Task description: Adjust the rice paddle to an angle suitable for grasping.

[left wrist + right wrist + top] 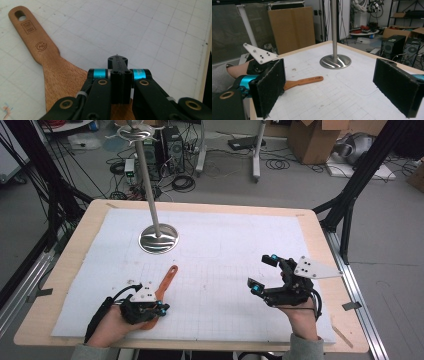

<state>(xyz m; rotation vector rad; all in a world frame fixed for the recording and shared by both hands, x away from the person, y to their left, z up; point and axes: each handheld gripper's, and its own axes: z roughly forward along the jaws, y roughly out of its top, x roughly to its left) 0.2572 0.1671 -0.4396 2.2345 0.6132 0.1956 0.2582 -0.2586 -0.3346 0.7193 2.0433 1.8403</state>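
Spatula (164, 285) lies on the mat (225, 245) near its front left; the stand (158, 238) stands behind it.

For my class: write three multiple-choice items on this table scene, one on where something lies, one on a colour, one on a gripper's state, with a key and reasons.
1. Where does the wooden spatula lie?
A. Flat on the white mat, by the left gripper
B. Hanging on the metal stand
C. On the floor

2. What colour are the bands by the left gripper's jaws?
A. Red
B. Yellow
C. Blue

3. How do the right gripper's jaws stand?
A. Shut on the spatula
B. Wide open, holding nothing
C. Shut on the stand's pole

Key:
1 A: the high view shows it flat on the white mat, its blade under the left gripper.
2 C: the left gripper view shows blue bands beside the closed jaws.
3 B: the right gripper view shows the pads far apart, with only the mat between.
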